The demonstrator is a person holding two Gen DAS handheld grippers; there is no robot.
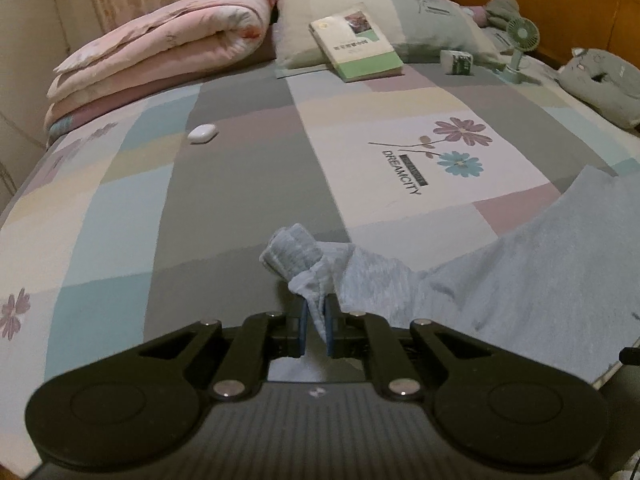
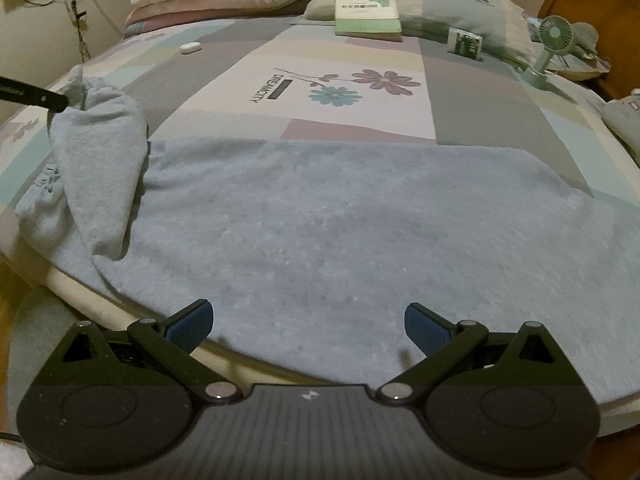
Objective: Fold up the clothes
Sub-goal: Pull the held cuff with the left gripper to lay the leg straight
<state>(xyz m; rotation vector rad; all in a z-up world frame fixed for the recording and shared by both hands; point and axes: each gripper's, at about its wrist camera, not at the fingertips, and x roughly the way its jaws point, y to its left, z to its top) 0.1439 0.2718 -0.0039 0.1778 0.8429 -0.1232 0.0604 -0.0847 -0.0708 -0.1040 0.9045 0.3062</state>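
- Between the blue pads of the left gripper [image 1: 315, 322] a bunched sleeve cuff [image 1: 292, 250] of the light blue sweatshirt [image 2: 340, 220] is pinched tight, and the sleeve is lifted clear of the sheet.
- Low at the near edge of the bed, the right gripper [image 2: 307, 326] hovers over the garment's hem with its jaws spread wide, holding nothing.
- The sweatshirt's body lies flat across the near part of the patchwork bedsheet [image 1: 248, 168], with the raised sleeve [image 2: 100, 152] standing up at its left side.
- By my reading, the sleeve fold is in hand: that sleeve wants carrying across onto the body and laying flat before release.
- The free gripper could then pin or take the hem so the cloth does not drag.
- Farther back sit a white earbud case [image 1: 203, 133], a book [image 1: 356, 42] leaning on a pillow [image 1: 440, 20], a small green fan [image 1: 520, 42] and a folded pink quilt [image 1: 160, 52].
- No basket or box is in sight; nothing is contained.
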